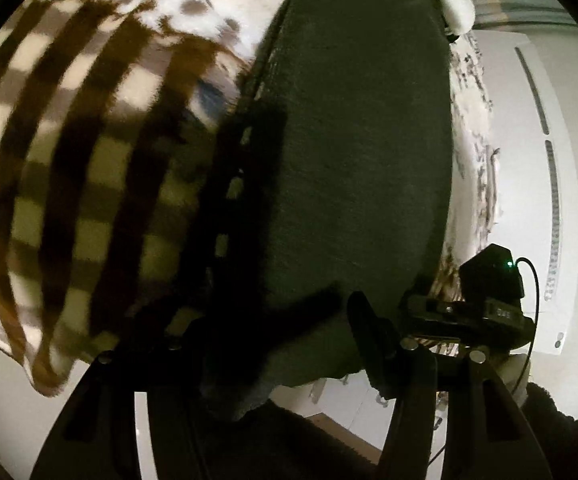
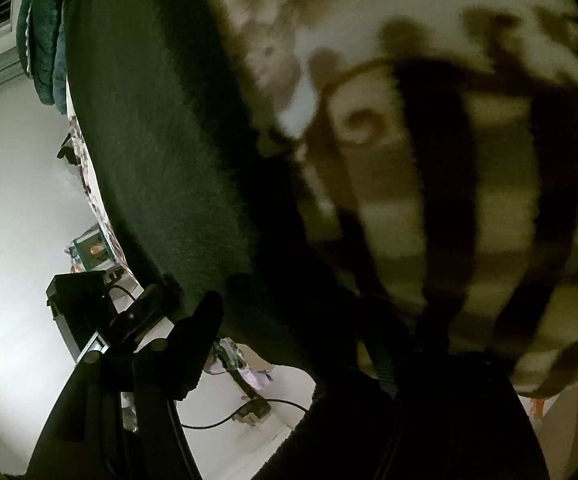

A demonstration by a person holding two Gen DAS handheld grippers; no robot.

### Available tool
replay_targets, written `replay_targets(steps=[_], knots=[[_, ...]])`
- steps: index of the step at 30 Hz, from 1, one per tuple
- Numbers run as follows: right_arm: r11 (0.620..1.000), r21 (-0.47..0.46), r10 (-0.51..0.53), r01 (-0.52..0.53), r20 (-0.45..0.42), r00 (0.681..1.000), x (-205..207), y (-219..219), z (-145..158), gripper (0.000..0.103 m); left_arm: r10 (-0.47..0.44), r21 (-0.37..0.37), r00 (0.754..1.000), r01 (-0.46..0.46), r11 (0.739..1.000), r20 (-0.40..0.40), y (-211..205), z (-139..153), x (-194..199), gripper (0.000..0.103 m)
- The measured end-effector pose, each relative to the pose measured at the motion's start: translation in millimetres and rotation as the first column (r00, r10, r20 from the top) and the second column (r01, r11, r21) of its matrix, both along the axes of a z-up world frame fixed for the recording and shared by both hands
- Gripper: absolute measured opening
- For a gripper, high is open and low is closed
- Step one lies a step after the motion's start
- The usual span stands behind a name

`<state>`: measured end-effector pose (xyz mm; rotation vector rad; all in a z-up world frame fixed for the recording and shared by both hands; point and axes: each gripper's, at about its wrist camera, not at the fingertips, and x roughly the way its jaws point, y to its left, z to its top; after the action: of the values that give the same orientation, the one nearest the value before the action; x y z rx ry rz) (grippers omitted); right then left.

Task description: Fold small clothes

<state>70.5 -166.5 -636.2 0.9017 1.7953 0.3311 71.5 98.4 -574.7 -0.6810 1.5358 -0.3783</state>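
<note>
You are mid-fold, I judge — the dark green garment (image 1: 353, 152) lies spread on a checked fleece blanket (image 1: 69, 168) on the bed, its near edge at both grippers, and next you need to carry that edge across evenly and lay it flat. Your left gripper (image 1: 289, 340) and right gripper (image 2: 289, 328) sit low and close (both views are dim), angled forward along the cloth. The cloth runs between each pair of jaws, but I cannot tell whether either is clamped or merely open around it.
</note>
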Motion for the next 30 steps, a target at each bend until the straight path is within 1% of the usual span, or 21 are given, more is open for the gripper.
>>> replay_targets(steps=[1,2,3,4,5,7,11,12,13,15,17,19,20,21,22,23,24,25,26,27,30], knots=[[1.000,-0.001,0.001,-0.001,0.004,1.000,1,6,0,0.071,-0.014,0.019,1.000,0.014,1.000,-0.003,-1,1,-2,0.025],[1.000,0.000,0.002,-0.002,0.004,1.000,0,9,0,0.064,-0.037,0.040,0.999,0.037,0.999,-0.004,-5,4,-3,0.007],[1.000,0.010,0.009,-0.009,0.001,1.000,-2,14,2,0.052,-0.043,0.050,0.999,0.043,0.998,-0.001,-6,6,-6,0.007],[1.000,0.016,0.019,-0.019,-0.002,1.000,0,21,2,0.019,-0.040,0.070,0.999,0.039,0.997,0.003,-8,12,-7,0.007],[1.000,0.020,0.022,-0.022,-0.006,1.000,-3,25,4,0.014,-0.030,0.070,1.000,0.029,0.997,0.010,-8,19,-7,0.007],[1.000,0.029,-0.001,0.001,0.000,1.000,-3,26,11,0.011,0.013,0.053,1.000,-0.014,0.998,0.011,-3,32,-6,0.007],[0.996,0.090,-0.032,0.028,0.042,0.999,-2,32,42,0.010,0.109,-0.046,0.994,-0.108,0.993,0.028,8,67,4,0.007],[0.993,0.109,-0.040,0.033,0.060,0.997,1,35,53,0.010,0.141,-0.094,0.989,-0.137,0.986,0.038,10,79,12,0.007],[0.991,0.127,-0.049,0.039,0.075,0.996,6,39,64,0.010,0.157,-0.120,0.987,-0.151,0.981,0.046,8,88,20,0.007],[0.987,0.155,-0.068,0.051,0.111,0.992,20,40,85,0.010,0.191,-0.168,0.978,-0.176,0.970,0.078,10,106,46,0.007],[0.983,0.170,-0.097,0.072,0.145,0.985,39,37,104,0.010,0.217,-0.195,0.970,-0.193,0.962,0.109,9,117,72,0.007],[0.981,0.171,-0.126,0.094,0.192,0.973,72,35,125,0.010,0.238,-0.240,0.961,-0.200,0.950,0.140,8,124,109,0.007],[0.982,0.163,-0.126,0.093,0.209,0.970,92,20,129,0.010,0.241,-0.242,0.958,-0.199,0.950,0.157,5,126,128,0.007],[0.984,0.148,-0.131,0.098,0.235,0.963,113,17,138,0.010,0.240,-0.237,0.953,-0.194,0.952,0.185,2,127,154,0.007],[0.984,0.142,-0.140,0.107,0.251,0.958,134,5,142,0.010,0.242,-0.235,0.950,-0.194,0.952,0.197,2,125,169,0.007],[0.985,0.128,-0.152,0.120,0.279,0.948,161,2,148,0.010,0.249,-0.242,0.947,-0.198,0.950,0.203,1,121,193,0.007],[0.984,0.114,-0.164,0.136,0.297,0.941,183,-1,151,0.010,0.256,-0.249,0.945,-0.203,0.947,0.204,2,117,209,0.007],[0.983,0.109,-0.175,0.148,0.306,0.936,195,-6,154,0.010,0.261,-0.250,0.942,-0.206,0.946,0.209,4,111,229,0.007],[0.981,0.103,-0.191,0.166,0.313,0.930,221,-17,154,0.010,0.263,-0.249,0.941,-0.208,0.946,0.212,4,106,249,0.007],[0.978,0.090,-0.208,0.189,0.327,0.922,252,-19,154,0.010,0.266,-0.251,0.940,-0.210,0.945,0.215,7,103,268,0.007],[0.968,0.079,-0.251,0.238,0.337,0.907,323,-28,148,0.010,0.274,-0.262,0.937,-0.214,0.941,0.215,3,94,321,0.007]])
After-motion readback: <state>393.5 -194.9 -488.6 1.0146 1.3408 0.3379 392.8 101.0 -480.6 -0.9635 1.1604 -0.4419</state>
